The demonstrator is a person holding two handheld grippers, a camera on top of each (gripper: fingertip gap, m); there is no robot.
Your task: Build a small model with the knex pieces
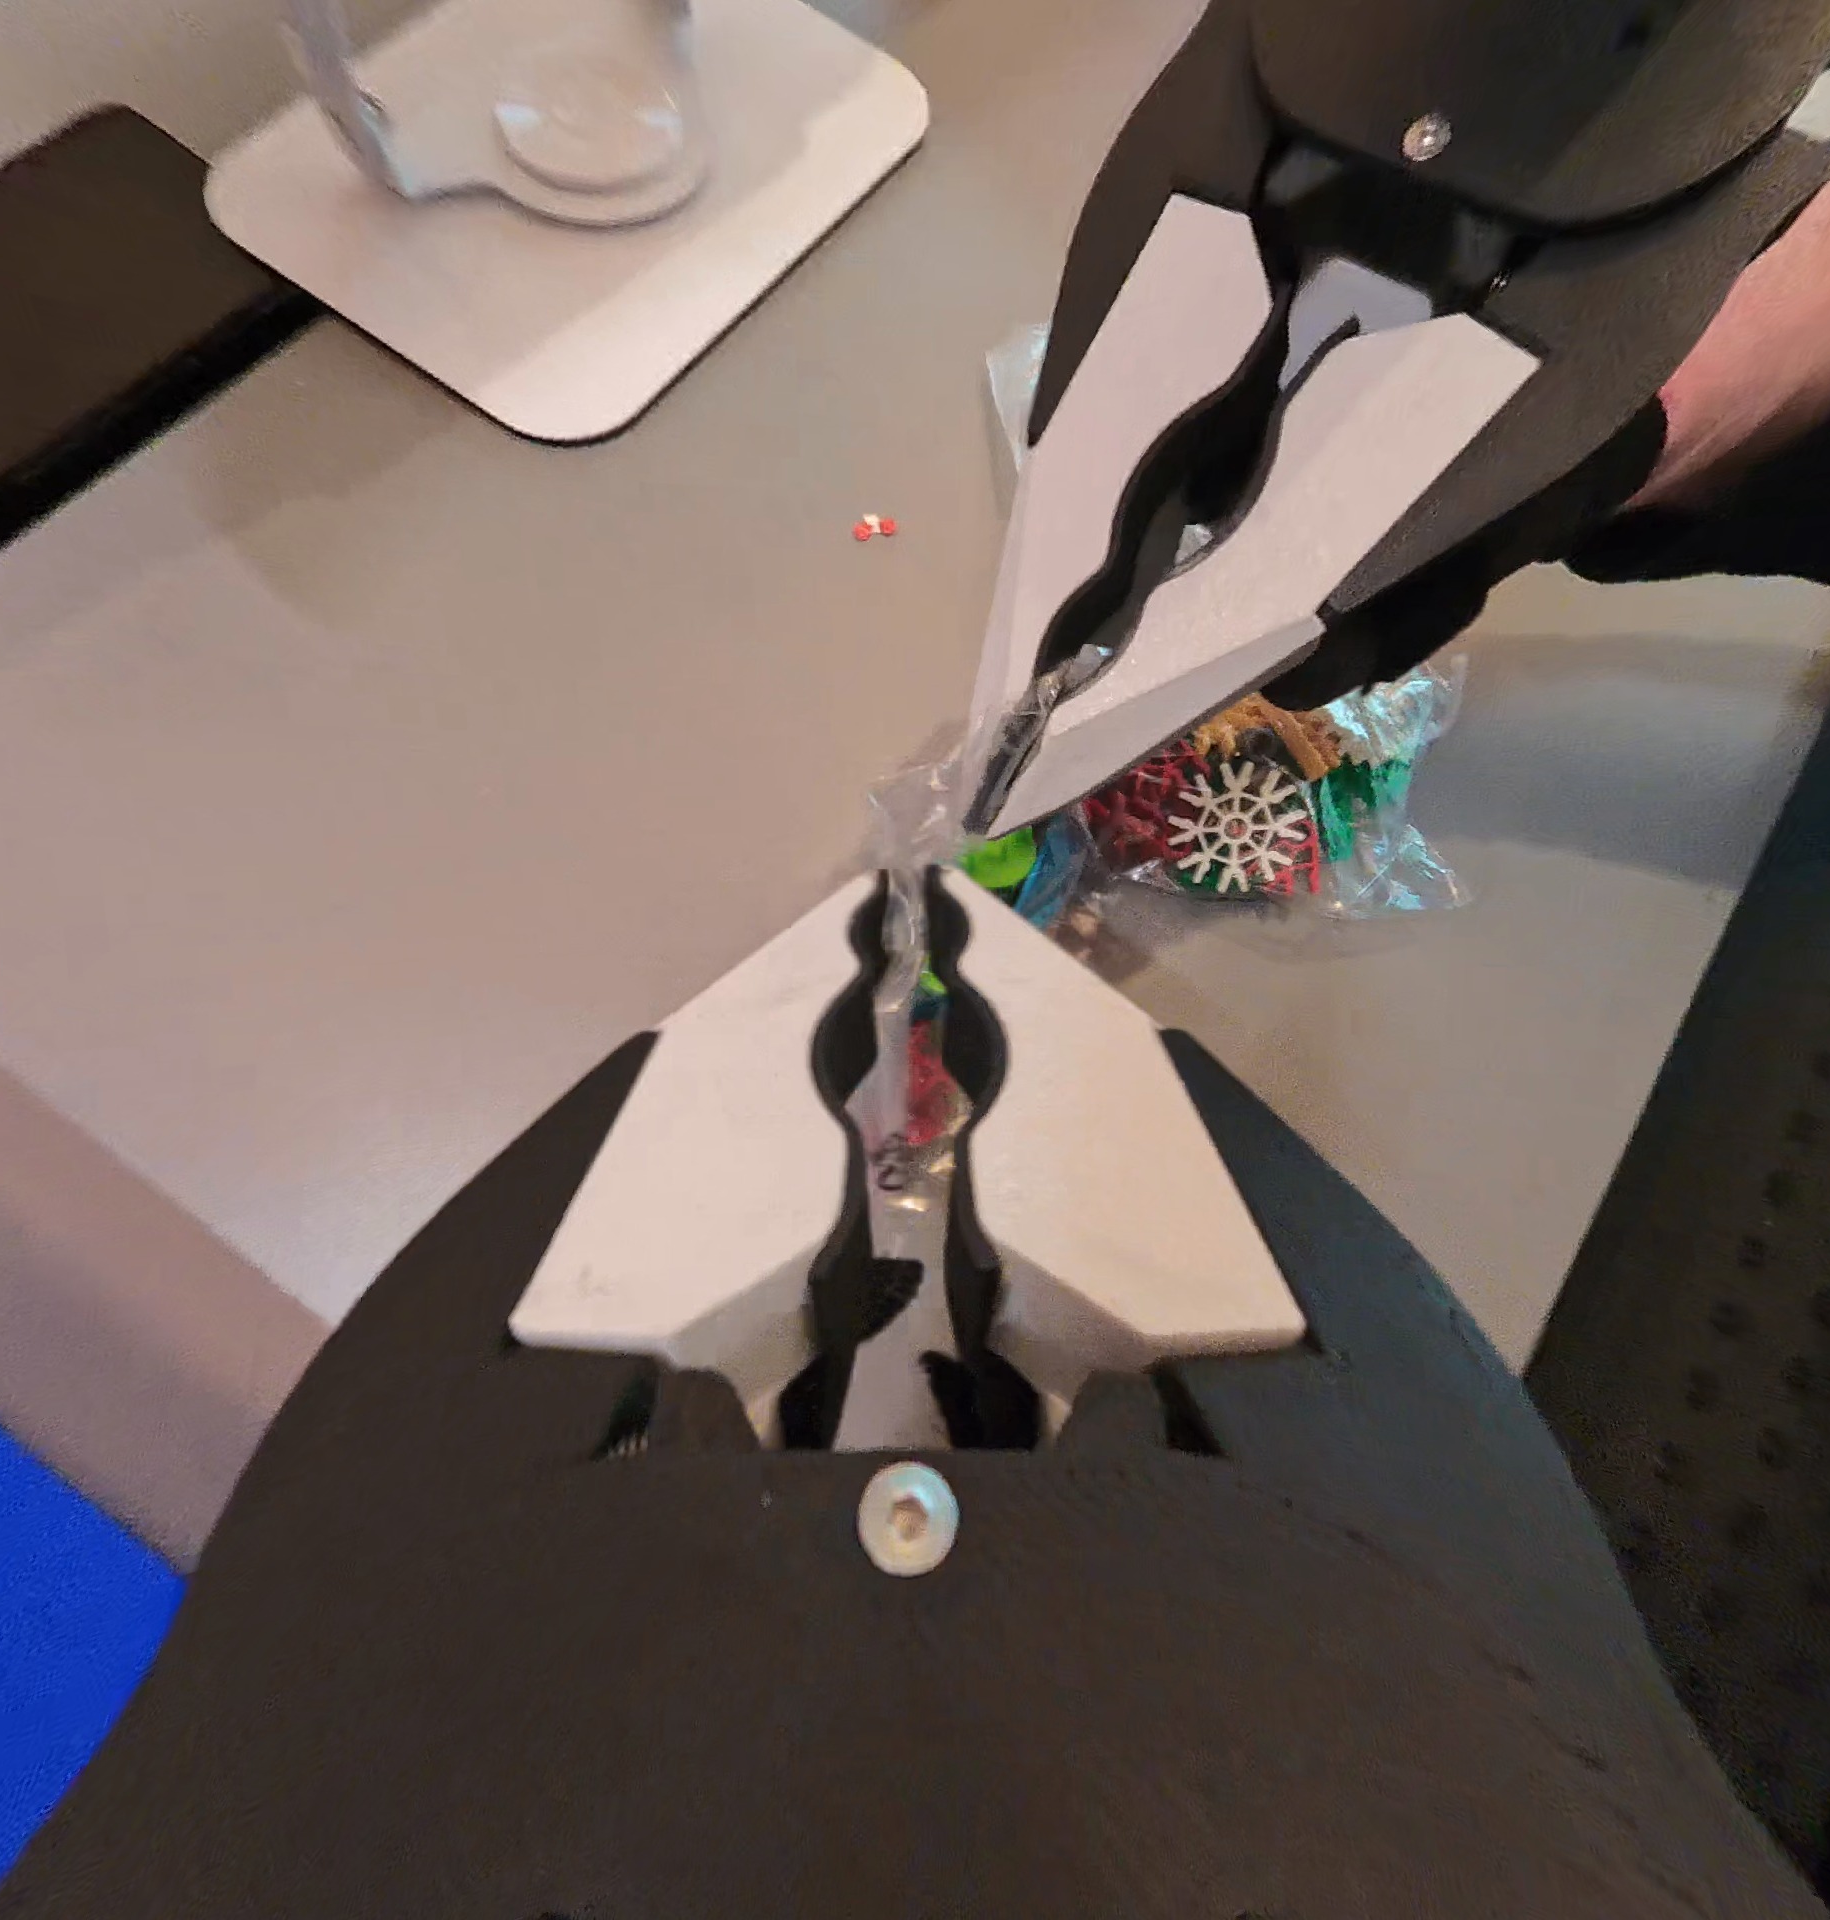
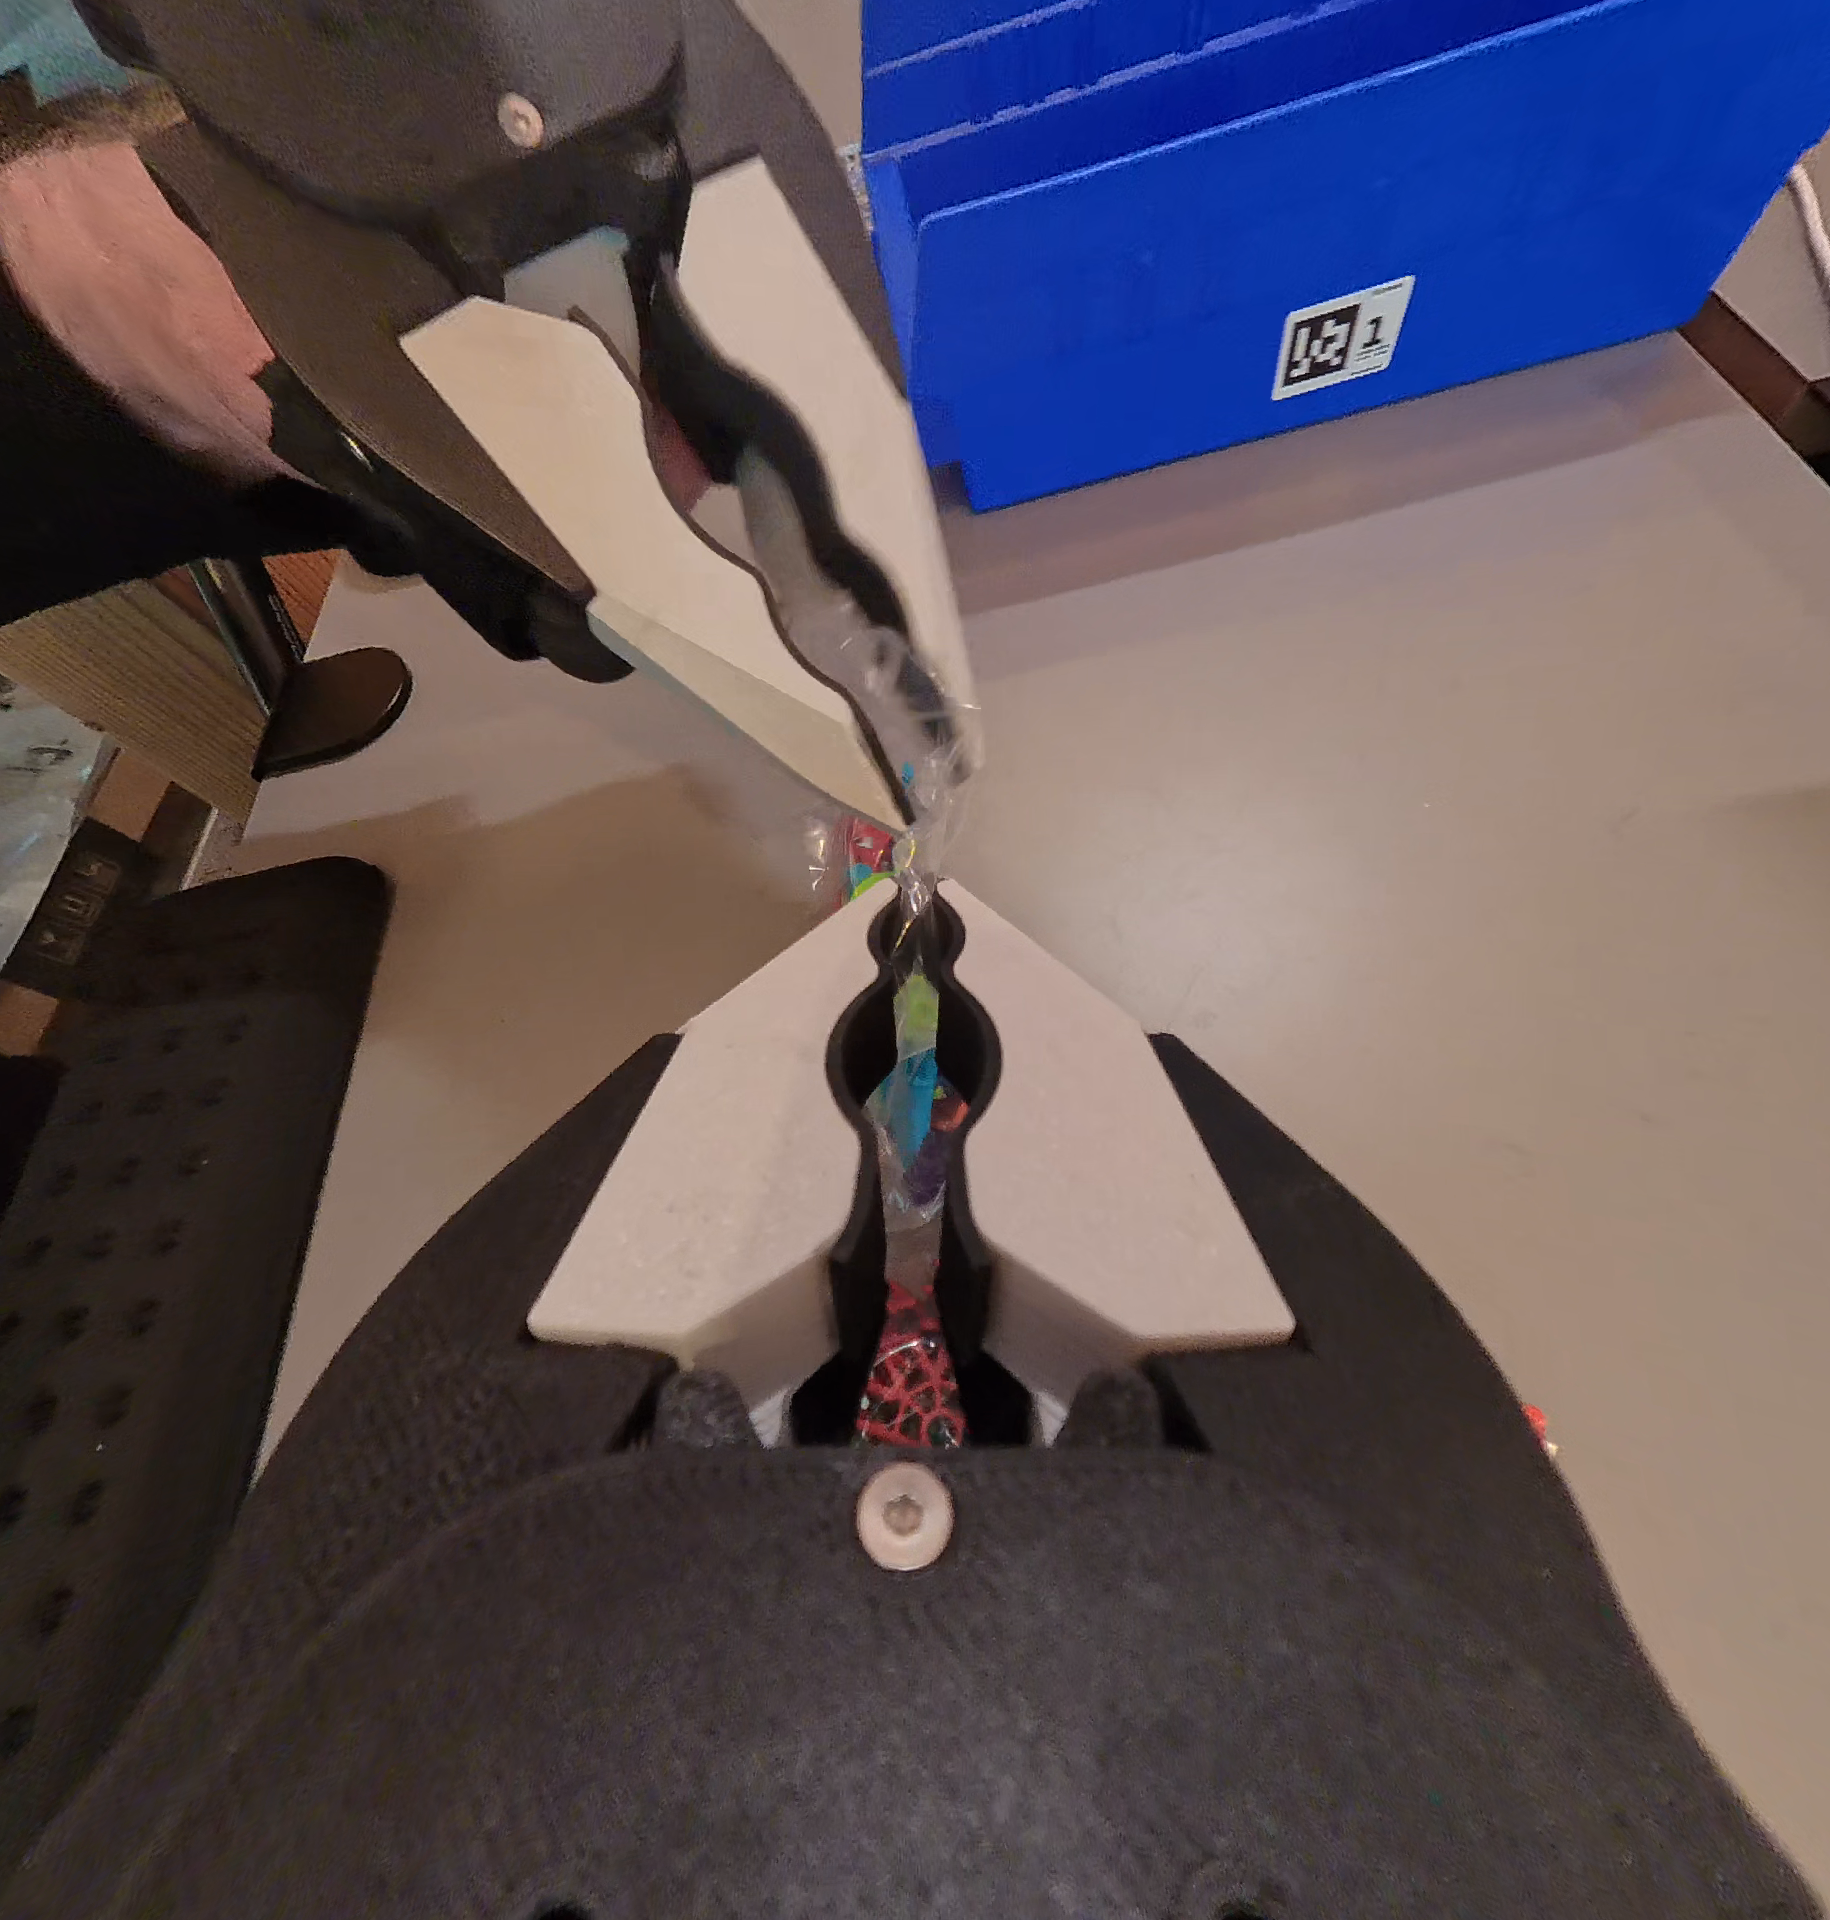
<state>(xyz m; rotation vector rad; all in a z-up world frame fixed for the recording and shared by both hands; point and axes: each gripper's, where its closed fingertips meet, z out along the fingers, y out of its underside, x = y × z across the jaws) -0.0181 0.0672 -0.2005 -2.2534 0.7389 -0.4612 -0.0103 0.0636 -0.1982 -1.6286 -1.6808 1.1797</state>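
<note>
The left gripper (image 1: 906, 883) is pinching the clear plastic bag (image 1: 1389, 831) at its gathered edge, its jaws pressed together on the film, with crumpled plastic running back through the slot between the fingers. Just beyond its tips the right gripper (image 1: 994, 821) is coming in from the upper right, tip to tip with the left one, and is likewise clamping the same edge of film. Neither gripper is nearer to the bag: both are touching it at almost the same spot, and the short strip of film between their tips is standing roughly upright.

The bag's bulk is lying to the right of that pinch point, resting on the grey table (image 1: 475, 779), with a white snowflake piece (image 1: 1238, 826) and red, green and tan pieces inside. Left of the bag a tiny red scrap (image 1: 873, 529) is lying on the table; farther beyond it a white stand base (image 1: 599, 312) is sitting.

The right wrist view is hiding the bag's bulk under its own gripper (image 2: 916, 904), showing only coloured pieces through the slot; the left gripper (image 2: 916, 800) is slanting in from the upper left. It alone is showing the blue bin (image 2: 1306, 260) beyond the bag and a black perforated chair (image 2: 142, 1195) to its left.
</note>
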